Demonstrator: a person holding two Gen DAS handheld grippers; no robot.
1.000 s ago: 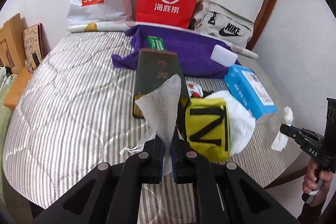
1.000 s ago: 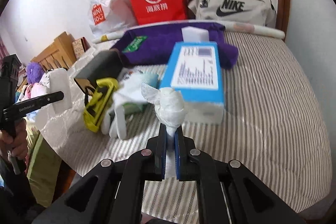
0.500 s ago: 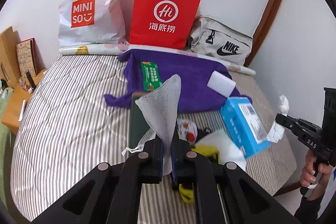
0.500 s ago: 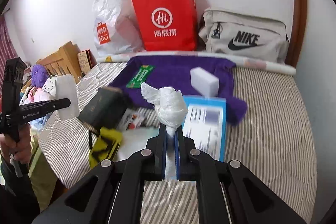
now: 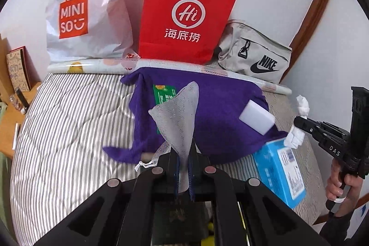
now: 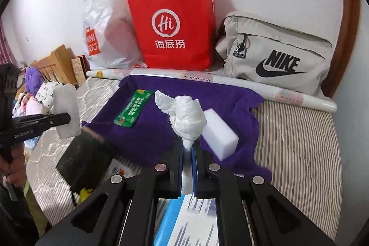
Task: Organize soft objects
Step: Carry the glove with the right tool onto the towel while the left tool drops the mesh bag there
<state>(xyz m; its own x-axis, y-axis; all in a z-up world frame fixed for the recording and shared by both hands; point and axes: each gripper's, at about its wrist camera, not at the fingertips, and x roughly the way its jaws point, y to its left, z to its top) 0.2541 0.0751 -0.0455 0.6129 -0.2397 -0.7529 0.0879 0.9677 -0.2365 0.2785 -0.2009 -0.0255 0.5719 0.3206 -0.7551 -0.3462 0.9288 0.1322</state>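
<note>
My left gripper point(image 5: 183, 153) is shut on a white mesh pouch point(image 5: 178, 114) with a drawstring, held above the striped bed in front of the purple cloth point(image 5: 221, 112). My right gripper point(image 6: 188, 142) is shut on a crumpled white cloth wad point(image 6: 188, 117), held over the purple cloth point(image 6: 161, 128). A white sponge block point(image 6: 219, 133) and a green packet point(image 6: 132, 111) lie on the purple cloth. The right gripper with its wad shows at the right of the left wrist view point(image 5: 299, 123). The left gripper with the pouch shows at the left of the right wrist view point(image 6: 64, 117).
A red paper bag point(image 5: 184, 22), a white Miniso bag point(image 5: 90, 13) and a grey Nike bag point(image 5: 256, 57) stand along the wall behind a rolled mat point(image 5: 161, 65). A blue box point(image 5: 280, 172) and a dark book point(image 6: 85, 160) lie near the bed's front edge.
Both grippers have lifted and moved forward toward the purple cloth, still holding the pouch and the wad. The yellow item and the dark book have dropped low in both views.
</note>
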